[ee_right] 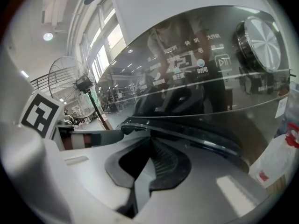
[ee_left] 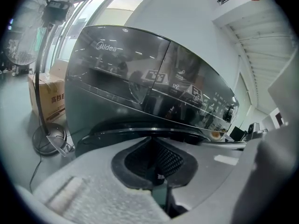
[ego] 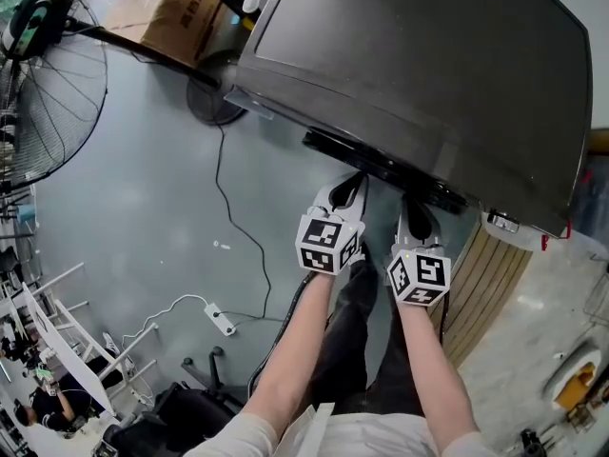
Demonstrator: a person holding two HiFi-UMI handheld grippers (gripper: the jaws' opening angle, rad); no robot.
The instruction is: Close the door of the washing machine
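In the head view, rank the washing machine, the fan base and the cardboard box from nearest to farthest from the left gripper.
1. Washing machine: directly ahead of the left gripper.
2. Fan base: on the floor, left of the machine.
3. Cardboard box: beyond the fan base, upper left.

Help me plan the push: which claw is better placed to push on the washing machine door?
Left, narrowly. The left claw and right claw are both shut at the door rim, but the left's view shows the rim arching evenly over its tips, a square push; the right meets it at a slant.
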